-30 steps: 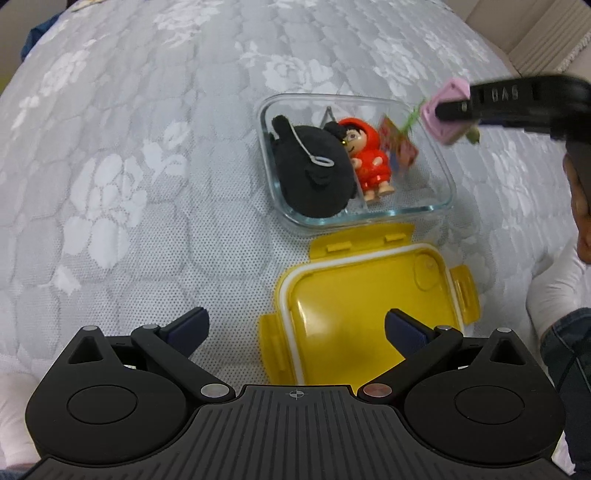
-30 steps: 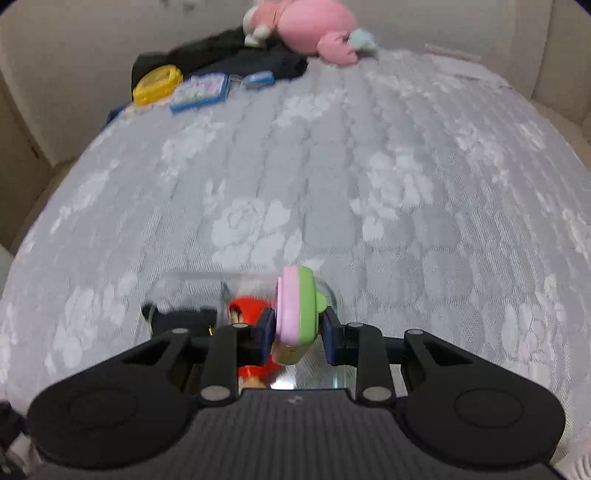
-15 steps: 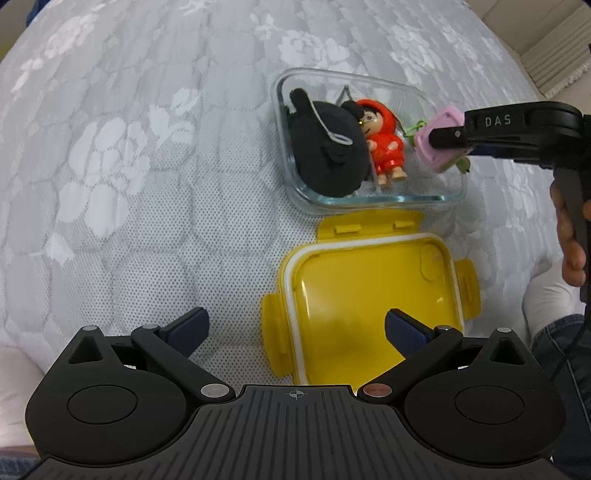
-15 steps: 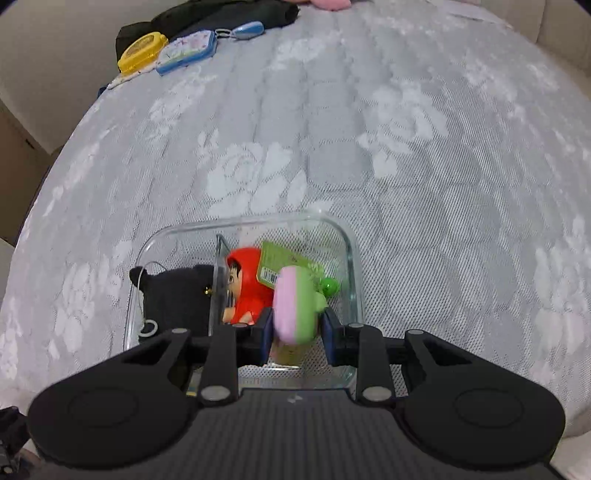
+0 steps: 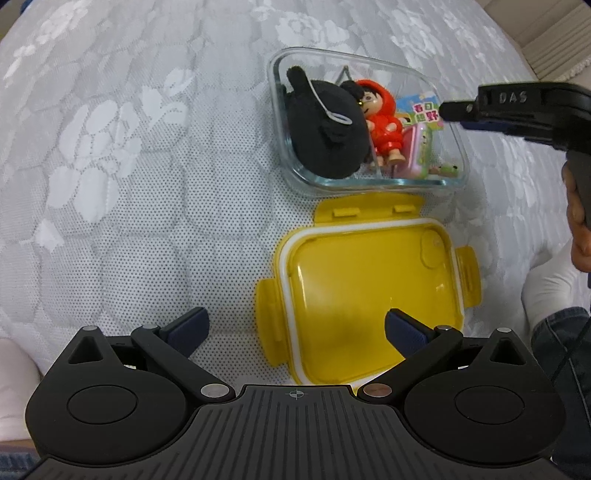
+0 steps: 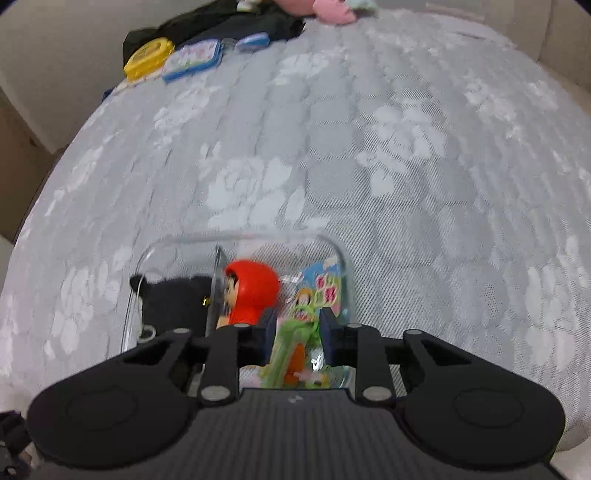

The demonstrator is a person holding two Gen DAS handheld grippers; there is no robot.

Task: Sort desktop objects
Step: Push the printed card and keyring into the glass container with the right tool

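Note:
A clear glass container (image 5: 275, 74) holds a black plush (image 5: 325, 136) on its left side. On the right side are a red-hooded figure (image 5: 384, 125) and a pink and green toy (image 5: 419, 151) with a colourful tag (image 5: 424, 110). My right gripper (image 5: 448, 110) hovers just above that toy. Its jaws are closing with a gap still showing, and no pad presses the toy (image 6: 291, 350) lying below them. My left gripper (image 5: 295, 319) is open wide over the yellow lid (image 5: 369, 288), which lies inside up in front of the container.
All of this rests on a grey floral quilted cover (image 5: 129, 166). A hand (image 5: 580, 221) and a white sleeve (image 5: 546, 291) are at the right edge. At the far edge lie a yellow case (image 6: 147, 59), a blue-edged case (image 6: 194, 59), dark cloth (image 6: 221, 18) and a pink plush (image 6: 332, 9).
The pink and green toy has left the right gripper's pads and now lies in the glass container beside the red figure. The right gripper came lower over the container.

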